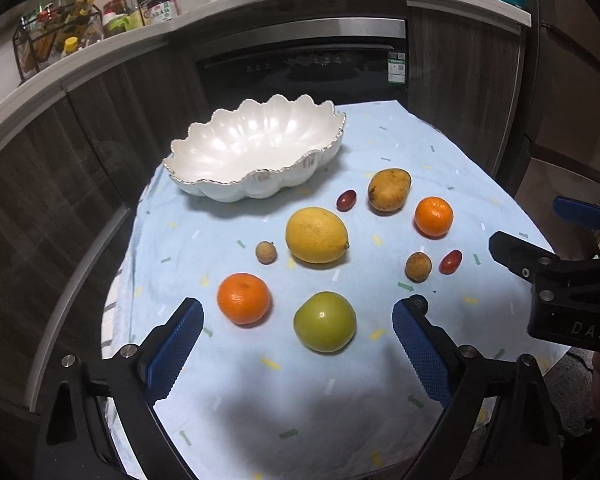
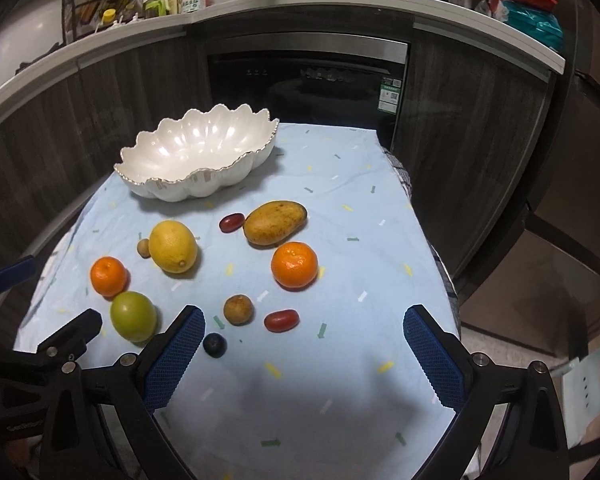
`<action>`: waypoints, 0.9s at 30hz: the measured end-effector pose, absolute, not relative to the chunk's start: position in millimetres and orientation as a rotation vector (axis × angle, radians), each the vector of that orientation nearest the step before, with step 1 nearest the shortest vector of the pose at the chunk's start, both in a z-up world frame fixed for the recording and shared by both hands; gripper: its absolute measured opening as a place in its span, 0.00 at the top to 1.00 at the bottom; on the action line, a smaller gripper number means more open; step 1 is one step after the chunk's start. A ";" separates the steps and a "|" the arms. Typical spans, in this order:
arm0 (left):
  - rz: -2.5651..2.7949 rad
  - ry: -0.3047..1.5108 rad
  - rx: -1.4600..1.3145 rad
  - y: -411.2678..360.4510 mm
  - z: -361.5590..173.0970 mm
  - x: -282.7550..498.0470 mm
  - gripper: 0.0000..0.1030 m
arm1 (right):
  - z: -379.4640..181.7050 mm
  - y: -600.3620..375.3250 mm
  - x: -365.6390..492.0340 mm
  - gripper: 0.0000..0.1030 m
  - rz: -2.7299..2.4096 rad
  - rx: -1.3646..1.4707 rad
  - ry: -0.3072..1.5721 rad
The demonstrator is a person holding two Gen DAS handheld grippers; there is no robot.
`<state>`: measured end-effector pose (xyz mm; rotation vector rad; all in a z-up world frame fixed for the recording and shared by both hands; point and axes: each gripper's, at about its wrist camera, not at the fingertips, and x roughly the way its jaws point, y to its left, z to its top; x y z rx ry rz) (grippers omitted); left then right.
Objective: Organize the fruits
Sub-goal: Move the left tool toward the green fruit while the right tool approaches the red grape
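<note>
An empty white scalloped bowl (image 1: pixel 260 186) (image 2: pixel 188 191) stands at the back left of the light blue cloth (image 1: pixel 260 420). In front of it lie a lemon (image 1: pixel 316 235), a mango (image 1: pixel 389 190), two oranges (image 1: pixel 243 298) (image 1: pixel 433 217), a green fruit (image 1: pixel 325 322), two small brown fruits (image 1: pixel 266 252) (image 1: pixel 418 266) and two red grape-like fruits (image 1: pixel 346 200) (image 1: pixel 450 261). My left gripper (image 1: pixel 300 303) hovers open, and the green fruit shows between its blue pads, untouched. My right gripper (image 2: pixel 304 312) is open over the near right fruits, close to a red one (image 2: pixel 281 320). A dark berry (image 2: pixel 215 345) lies by its left pad.
Dark cabinets and a black built-in appliance (image 1: pixel 300 68) stand behind the table. A white counter (image 1: pixel 100 52) above carries bottles in a wire rack. The cloth's right edge (image 2: pixel 440 264) drops off beside the right gripper. Each gripper shows at the edge of the other's view.
</note>
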<state>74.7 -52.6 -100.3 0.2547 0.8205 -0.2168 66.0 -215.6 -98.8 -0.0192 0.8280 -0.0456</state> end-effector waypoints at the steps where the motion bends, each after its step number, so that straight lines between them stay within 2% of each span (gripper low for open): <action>1: -0.219 0.822 0.259 -54.1 -103.1 76.5 0.06 | -100.6 -215.4 67.2 0.05 -0.043 -0.022 0.830; 8: -0.251 0.845 0.254 -60.1 -122.4 88.2 0.20 | -119.7 -216.6 79.4 0.12 -0.021 -0.040 0.852; 19: -0.264 0.857 0.257 -63.5 -146.6 97.6 0.26 | -145.9 -207.1 95.8 0.20 0.026 -0.096 0.847; 22: -0.263 0.859 0.257 -62.8 -151.8 99.2 0.26 | -153.9 -204.5 99.2 0.28 0.039 -0.111 0.860; 24: -0.267 0.867 0.252 -62.5 -155.3 100.4 0.27 | -160.2 -203.7 102.0 0.38 0.057 -0.109 0.881; 27: -0.276 0.869 0.251 -63.1 -158.2 100.2 0.28 | -165.2 -203.3 102.2 0.42 0.068 -0.107 0.893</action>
